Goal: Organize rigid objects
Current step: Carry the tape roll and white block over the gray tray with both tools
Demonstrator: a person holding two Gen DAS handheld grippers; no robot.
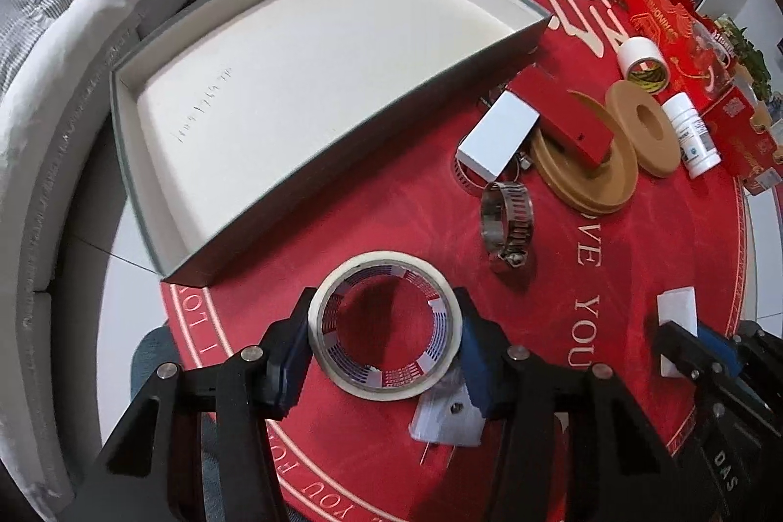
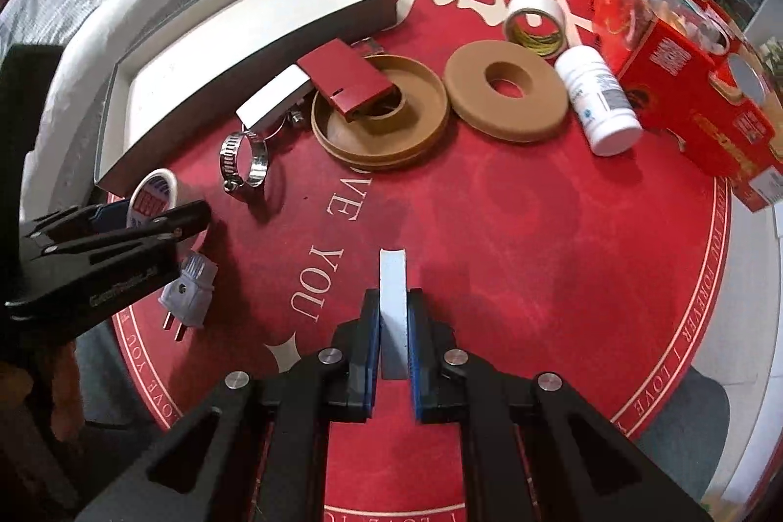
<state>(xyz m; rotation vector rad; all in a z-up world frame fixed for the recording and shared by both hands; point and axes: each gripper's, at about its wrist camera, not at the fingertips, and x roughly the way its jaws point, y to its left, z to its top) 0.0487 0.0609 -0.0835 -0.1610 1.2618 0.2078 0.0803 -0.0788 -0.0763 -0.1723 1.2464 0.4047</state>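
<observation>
One tape roll, one white block in my grippers.
My left gripper (image 1: 386, 346) clamps the near tape roll (image 1: 385, 325); my right gripper (image 2: 393, 343) pinches the white block (image 2: 393, 306). Two tan discs (image 2: 506, 97) lie farther off.

Both views are evenly lit by soft indoor light, moderately bright, with a cool cast. Short soft shadows fall beside things on the red desk (image 1: 611, 277), toward six o'clock. Little glare shows beyond glints on the metal hose clamp (image 2: 244, 160). Fisheye bending curves straight edges strongly toward the rims, where corners darken and detail softens.
</observation>
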